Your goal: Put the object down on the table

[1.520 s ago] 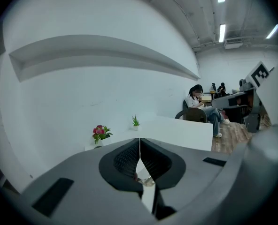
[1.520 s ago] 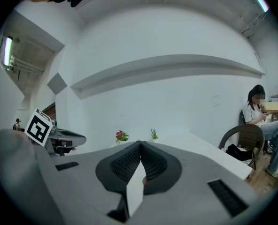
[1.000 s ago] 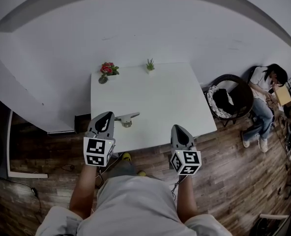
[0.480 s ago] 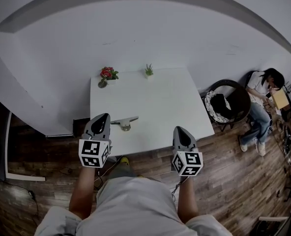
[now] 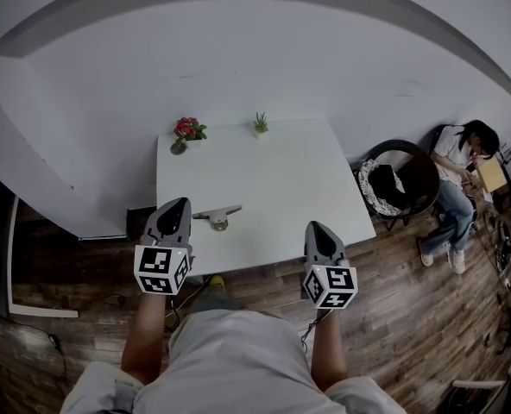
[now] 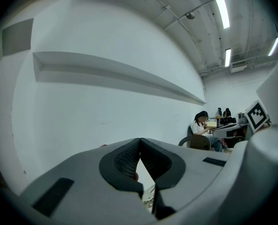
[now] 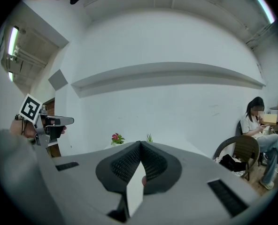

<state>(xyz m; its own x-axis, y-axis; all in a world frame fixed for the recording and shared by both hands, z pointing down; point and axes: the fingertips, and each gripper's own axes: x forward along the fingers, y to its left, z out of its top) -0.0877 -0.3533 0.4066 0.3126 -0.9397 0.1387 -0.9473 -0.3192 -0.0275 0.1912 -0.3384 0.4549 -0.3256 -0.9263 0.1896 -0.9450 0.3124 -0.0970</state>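
Note:
A small grey metal object (image 5: 217, 216) with a round base and a flat arm lies on the white table (image 5: 273, 179), near its front left edge. My left gripper (image 5: 180, 205) hovers just left of the object, apart from it, with its jaws shut and nothing between them. In the left gripper view the left gripper (image 6: 140, 139) shows both pads pressed together. My right gripper (image 5: 317, 228) hangs at the table's front right edge, also shut and empty. The right gripper (image 7: 140, 143) shows the same in its own view.
A pot of red flowers (image 5: 186, 130) and a small green plant (image 5: 261, 123) stand at the table's far edge against the white wall. A wicker chair (image 5: 400, 178) and a seated person (image 5: 458, 166) are to the right. Wooden floor surrounds the table.
My left gripper has drawn back a little toward me, away from the grey object. The object stays lying on the table. The right gripper has hardly moved.

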